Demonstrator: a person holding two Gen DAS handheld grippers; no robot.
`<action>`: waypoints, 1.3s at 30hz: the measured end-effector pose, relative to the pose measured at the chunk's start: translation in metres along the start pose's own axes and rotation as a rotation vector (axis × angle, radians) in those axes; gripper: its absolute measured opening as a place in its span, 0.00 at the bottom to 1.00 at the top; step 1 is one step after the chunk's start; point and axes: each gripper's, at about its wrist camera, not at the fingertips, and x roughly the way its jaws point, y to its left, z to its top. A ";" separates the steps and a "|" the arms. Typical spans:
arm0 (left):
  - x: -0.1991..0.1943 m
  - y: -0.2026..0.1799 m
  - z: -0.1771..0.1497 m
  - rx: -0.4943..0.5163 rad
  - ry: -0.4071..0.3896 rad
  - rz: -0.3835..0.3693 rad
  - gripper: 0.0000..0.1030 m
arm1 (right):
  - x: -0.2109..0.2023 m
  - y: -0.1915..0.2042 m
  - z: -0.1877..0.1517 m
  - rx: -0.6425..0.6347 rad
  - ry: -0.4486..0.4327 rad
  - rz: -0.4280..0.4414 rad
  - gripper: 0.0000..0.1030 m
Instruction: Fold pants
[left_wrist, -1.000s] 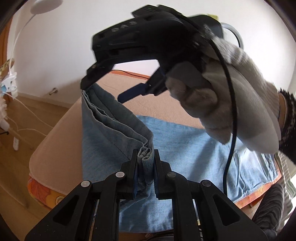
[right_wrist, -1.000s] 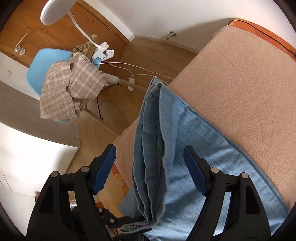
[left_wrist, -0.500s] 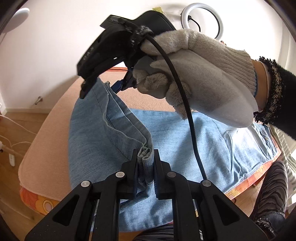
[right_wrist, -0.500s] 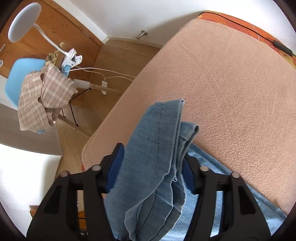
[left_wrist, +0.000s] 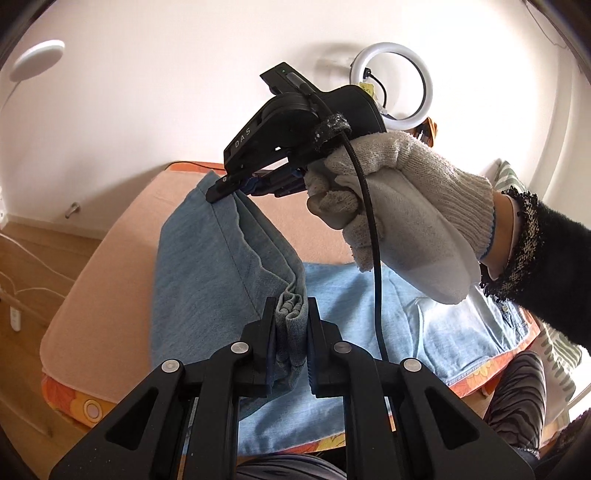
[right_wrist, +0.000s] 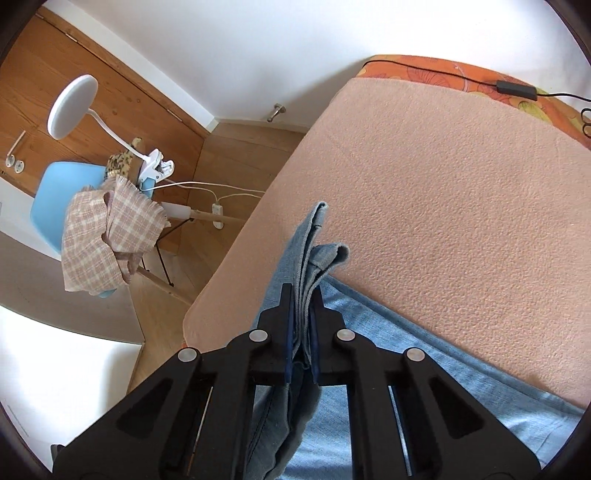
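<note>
Overhead, gloved right hand (left_wrist: 399, 218), its closing gripper (left_wrist: 236, 184) on pants (left_wrist: 207, 273)

The pants (left_wrist: 424, 317) lie on the bed (right_wrist: 443, 192), their leg ends lifted above it between the left gripper (left_wrist: 290, 314) and the right gripper (right_wrist: 303, 306). Left of the bed, on the floor, stands a chair (right_wrist: 51, 206) with a cloth (right_wrist: 107, 236) draped over it.

The gloved hand (left_wrist: 399, 218) covers the rear of the right gripper (left_wrist: 236, 184), so its grip there stays unseen. Below that hand, the pants (left_wrist: 207, 280) run behind the left gripper (left_wrist: 290, 317) and out past the picture's lower edge. The hem layers pinched between its fingers cannot be counted.
</note>
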 end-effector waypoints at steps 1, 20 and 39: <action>0.000 -0.005 0.002 0.009 -0.003 -0.005 0.11 | -0.008 -0.002 -0.001 0.002 -0.013 -0.001 0.08; 0.022 -0.104 0.005 0.156 0.045 -0.101 0.11 | -0.122 -0.087 -0.058 0.080 -0.142 -0.061 0.08; 0.043 -0.192 -0.006 0.217 0.087 -0.282 0.11 | -0.213 -0.163 -0.132 0.163 -0.233 -0.131 0.08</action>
